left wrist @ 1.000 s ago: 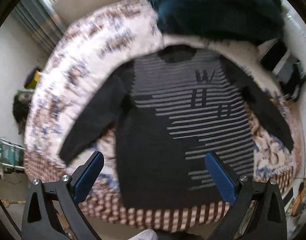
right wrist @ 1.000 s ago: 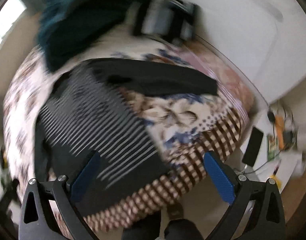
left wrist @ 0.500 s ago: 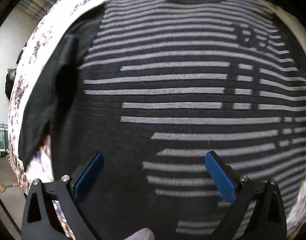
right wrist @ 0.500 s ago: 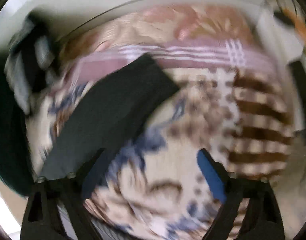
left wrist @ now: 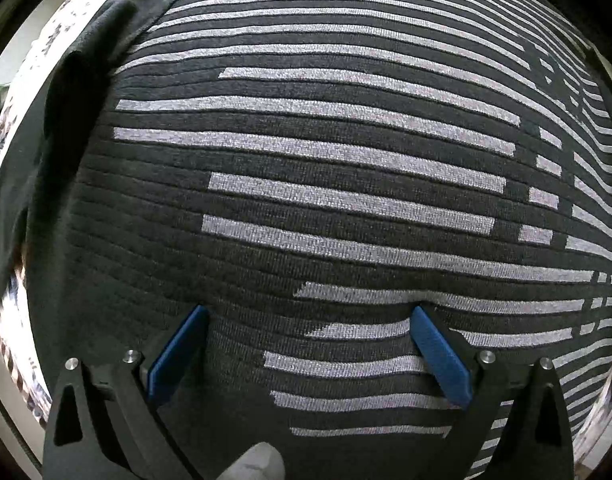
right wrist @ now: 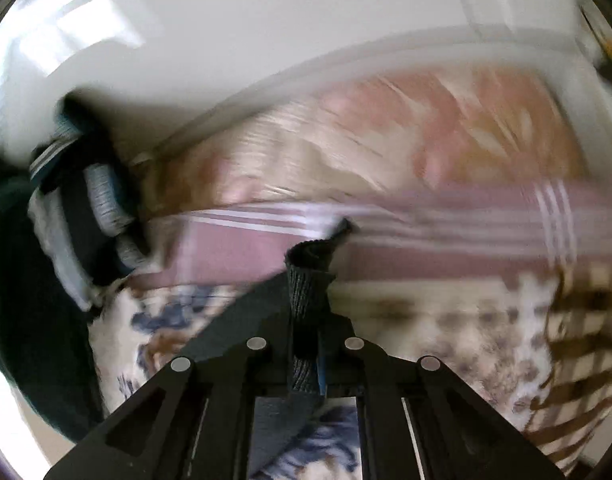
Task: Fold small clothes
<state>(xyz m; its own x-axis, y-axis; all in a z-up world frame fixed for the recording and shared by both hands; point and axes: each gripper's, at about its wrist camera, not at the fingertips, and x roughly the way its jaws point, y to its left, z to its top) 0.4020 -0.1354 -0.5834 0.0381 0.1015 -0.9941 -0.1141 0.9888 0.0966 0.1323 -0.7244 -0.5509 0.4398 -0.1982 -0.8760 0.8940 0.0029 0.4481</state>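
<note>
A dark sweater with grey stripes (left wrist: 306,184) lies flat and fills the left wrist view. My left gripper (left wrist: 310,320) is open, its blue-padded fingertips (left wrist: 426,324) resting against the sweater's front. One dark sleeve (left wrist: 66,112) lies at the left. In the right wrist view my right gripper (right wrist: 310,280) is shut on the ribbed sleeve cuff (right wrist: 308,280), which sticks up between the jaws. The dark sleeve (right wrist: 242,320) trails down to the left over the bedspread.
A floral and checked bedspread (right wrist: 446,320) covers the bed. A pile of dark teal and striped clothes (right wrist: 66,220) sits at the left by the white wall (right wrist: 266,32). The bedspread's edge (left wrist: 10,128) shows left of the sweater.
My left gripper has dropped close onto the sweater's front. My right gripper has moved to the right sleeve's end and shut on its cuff.
</note>
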